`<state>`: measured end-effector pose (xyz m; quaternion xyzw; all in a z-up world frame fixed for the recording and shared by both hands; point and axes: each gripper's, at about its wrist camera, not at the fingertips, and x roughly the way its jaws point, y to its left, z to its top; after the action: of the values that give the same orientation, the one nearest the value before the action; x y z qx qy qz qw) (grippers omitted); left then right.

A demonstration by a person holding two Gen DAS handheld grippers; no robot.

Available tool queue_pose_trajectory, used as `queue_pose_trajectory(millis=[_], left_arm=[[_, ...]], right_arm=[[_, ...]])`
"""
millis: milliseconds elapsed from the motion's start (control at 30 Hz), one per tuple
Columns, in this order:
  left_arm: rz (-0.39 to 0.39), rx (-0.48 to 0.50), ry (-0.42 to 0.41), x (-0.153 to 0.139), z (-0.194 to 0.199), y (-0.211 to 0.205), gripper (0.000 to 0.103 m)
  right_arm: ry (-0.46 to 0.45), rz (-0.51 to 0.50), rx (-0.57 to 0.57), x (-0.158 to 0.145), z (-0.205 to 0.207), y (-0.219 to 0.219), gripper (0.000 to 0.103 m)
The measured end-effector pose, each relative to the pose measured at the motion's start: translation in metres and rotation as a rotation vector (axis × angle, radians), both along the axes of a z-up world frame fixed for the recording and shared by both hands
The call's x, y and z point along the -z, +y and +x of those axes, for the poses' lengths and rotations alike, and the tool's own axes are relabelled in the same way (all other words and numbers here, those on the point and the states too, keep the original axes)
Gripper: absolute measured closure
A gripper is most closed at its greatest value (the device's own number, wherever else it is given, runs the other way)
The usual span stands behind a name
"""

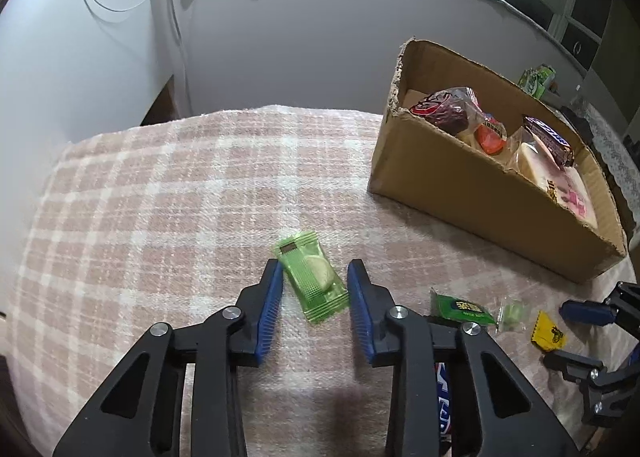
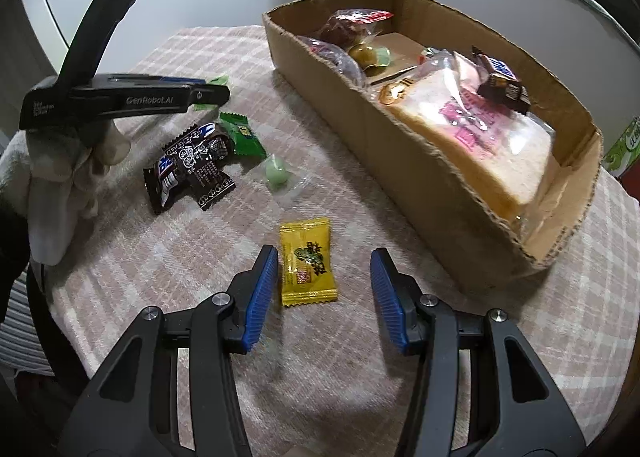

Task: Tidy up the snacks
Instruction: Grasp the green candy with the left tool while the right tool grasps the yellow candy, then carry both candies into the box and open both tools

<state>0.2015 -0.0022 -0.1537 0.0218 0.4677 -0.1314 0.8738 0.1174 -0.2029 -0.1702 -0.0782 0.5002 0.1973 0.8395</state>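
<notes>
A light green snack packet (image 1: 314,281) lies on the pink checked cloth (image 1: 160,217) between the blue pads of my left gripper (image 1: 314,269), which touch its two long edges. From the right wrist view that gripper (image 2: 216,93) is side-on, with green wrapper showing at its tip. A yellow snack packet (image 2: 306,261) lies between the fingers of my right gripper (image 2: 324,257). The left pad is beside it and the right pad stands well clear. A cardboard box (image 2: 400,161) to the right holds bread, a chocolate bar and other wrapped snacks.
A black chocolate bar (image 2: 192,165), a dark green packet (image 2: 242,135) and a clear-wrapped pale green candy (image 2: 276,173) lie loose between the grippers. A gloved hand (image 2: 60,177) holds the left gripper. A green carton (image 2: 624,153) stands behind the box. The table ends near the wall.
</notes>
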Motion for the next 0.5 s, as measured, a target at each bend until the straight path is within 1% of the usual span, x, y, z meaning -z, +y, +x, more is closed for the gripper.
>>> queue_pose_trajectory(millis=[33, 167, 200, 233, 267, 300, 500], left_arm=[[0.008, 0.003, -0.007, 0.0, -0.001, 0.0, 0.073], [0.023, 0.013, -0.023, 0.001, -0.003, -0.003, 0.074], [0.022, 0.012, -0.023, 0.001, -0.003, -0.004, 0.075], [0.023, 0.012, -0.024, 0.002, -0.002, -0.005, 0.079], [0.026, 0.009, -0.027, 0.002, -0.002, -0.005, 0.081], [0.019, 0.007, -0.025, 0.002, -0.003, -0.002, 0.081], [-0.006, 0.0, -0.019, 0.002, -0.005, 0.008, 0.081]], right_arm=[[0.0, -0.007, -0.007, 0.001, 0.001, 0.003, 0.062], [-0.012, -0.036, -0.017, 0.003, 0.003, 0.009, 0.063], [-0.014, -0.043, -0.02, 0.003, 0.004, 0.011, 0.066], [-0.018, -0.053, -0.025, 0.003, 0.004, 0.013, 0.068], [-0.022, -0.065, -0.029, 0.003, 0.003, 0.014, 0.075], [-0.024, -0.073, -0.032, 0.003, 0.003, 0.015, 0.077], [-0.018, -0.082, -0.037, 0.002, 0.004, 0.017, 0.078]])
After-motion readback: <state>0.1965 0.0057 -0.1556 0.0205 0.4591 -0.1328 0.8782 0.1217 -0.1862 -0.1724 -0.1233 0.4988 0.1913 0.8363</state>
